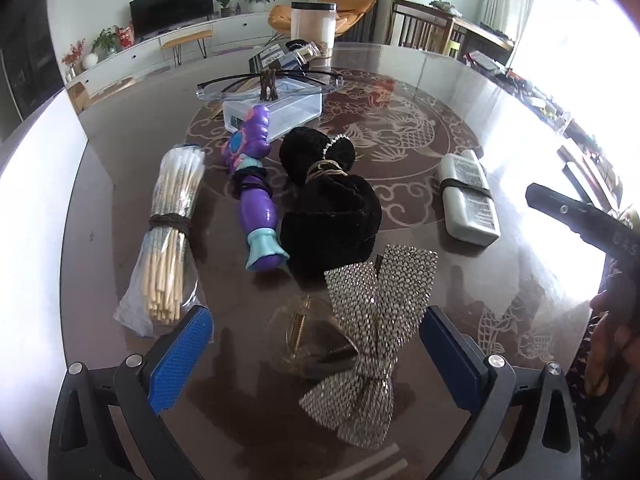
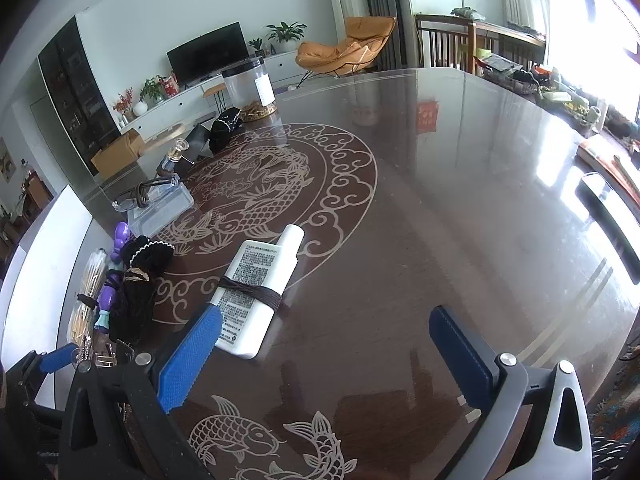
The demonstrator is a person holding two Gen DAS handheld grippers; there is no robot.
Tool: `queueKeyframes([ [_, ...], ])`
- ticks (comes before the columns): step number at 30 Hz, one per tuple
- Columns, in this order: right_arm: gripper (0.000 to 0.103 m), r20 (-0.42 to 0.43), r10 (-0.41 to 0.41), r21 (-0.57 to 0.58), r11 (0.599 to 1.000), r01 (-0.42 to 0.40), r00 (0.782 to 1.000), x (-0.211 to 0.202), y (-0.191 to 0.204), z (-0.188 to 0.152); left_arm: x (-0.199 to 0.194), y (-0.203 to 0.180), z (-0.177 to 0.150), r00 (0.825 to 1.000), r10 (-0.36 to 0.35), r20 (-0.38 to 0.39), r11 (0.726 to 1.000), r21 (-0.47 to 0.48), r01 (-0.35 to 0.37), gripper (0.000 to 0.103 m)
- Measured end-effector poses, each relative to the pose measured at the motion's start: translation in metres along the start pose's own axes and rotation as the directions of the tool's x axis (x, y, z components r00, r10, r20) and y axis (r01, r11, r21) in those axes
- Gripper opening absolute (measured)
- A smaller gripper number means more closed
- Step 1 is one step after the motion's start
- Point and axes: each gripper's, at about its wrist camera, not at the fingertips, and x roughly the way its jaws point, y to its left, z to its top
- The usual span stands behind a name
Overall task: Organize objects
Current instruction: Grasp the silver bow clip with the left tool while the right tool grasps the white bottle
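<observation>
My left gripper (image 1: 316,344) is open, its blue pads on either side of a silver rhinestone bow (image 1: 372,340) lying on the brown table (image 1: 400,208). Beyond the bow lie a black velvet scrunchie bundle (image 1: 328,216), a purple toy (image 1: 256,188), a tied bundle of sticks (image 1: 172,232) and a white bottle (image 1: 468,200) wrapped with a dark band. My right gripper (image 2: 328,360) is open and empty above the table, the white bottle (image 2: 256,288) just ahead of its left pad.
A clear box (image 1: 276,110) with eyeglasses (image 1: 272,82) on it, a perfume bottle (image 1: 304,54) and a clear jar (image 1: 314,24) stand at the far side. The table edge runs along the left. Clutter lines the right side by the window.
</observation>
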Motion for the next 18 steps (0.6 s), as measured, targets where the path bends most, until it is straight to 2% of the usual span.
queueKeyframes([
  [5,0.103,-0.002,0.0,-0.001,1.0,0.0,1.0,-0.001,0.0,-0.001,0.019,-0.01,0.001,0.998,0.052,-0.029,0.997,0.052,-0.051,0.103],
  [14,0.103,-0.015,0.008,0.016,1.0,-0.008,1.0,0.002,-0.003,-0.001,0.023,-0.011,0.002,0.998,0.054,-0.022,0.998,0.012,-0.054,0.103],
  [18,0.103,-0.008,0.02,0.029,0.999,-0.02,1.0,-0.001,-0.005,0.0,0.025,-0.011,0.006,0.997,0.067,-0.047,0.998,-0.013,-0.068,0.103],
])
